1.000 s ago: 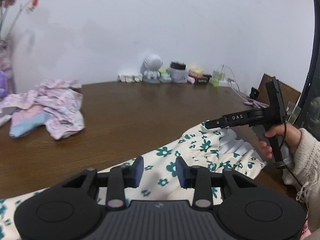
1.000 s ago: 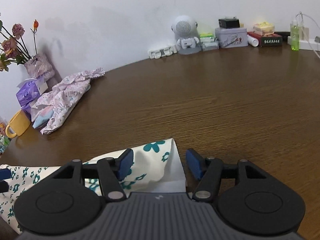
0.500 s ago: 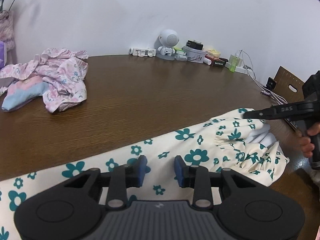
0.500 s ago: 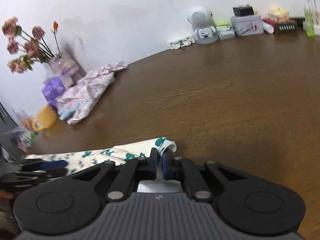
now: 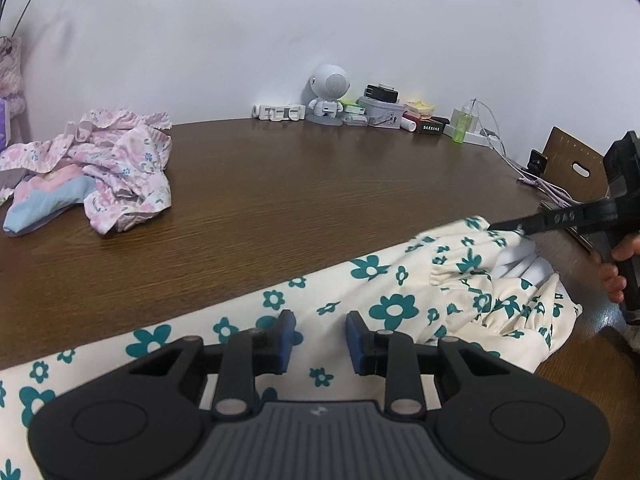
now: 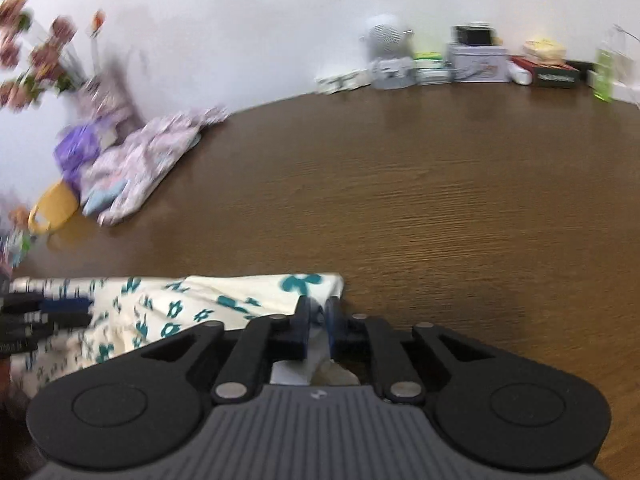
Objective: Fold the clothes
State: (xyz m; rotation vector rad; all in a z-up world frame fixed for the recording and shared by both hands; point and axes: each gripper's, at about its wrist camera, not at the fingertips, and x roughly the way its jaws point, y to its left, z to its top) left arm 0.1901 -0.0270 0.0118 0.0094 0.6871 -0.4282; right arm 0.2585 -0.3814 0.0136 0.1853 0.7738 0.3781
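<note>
We see a cream garment with teal flowers (image 5: 360, 292) stretched in a long band across the near edge of the wooden table, gathered and ruffled at its right end. A crumpled pink floral garment (image 5: 116, 160) lies in a heap far off to the left.

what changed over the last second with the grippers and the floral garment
The right gripper, open a second ago, has shut on a corner of the cream floral garment, which now lies stretched further along the table. The left gripper stayed open above the cloth. The pink clothes pile did not move.
</note>
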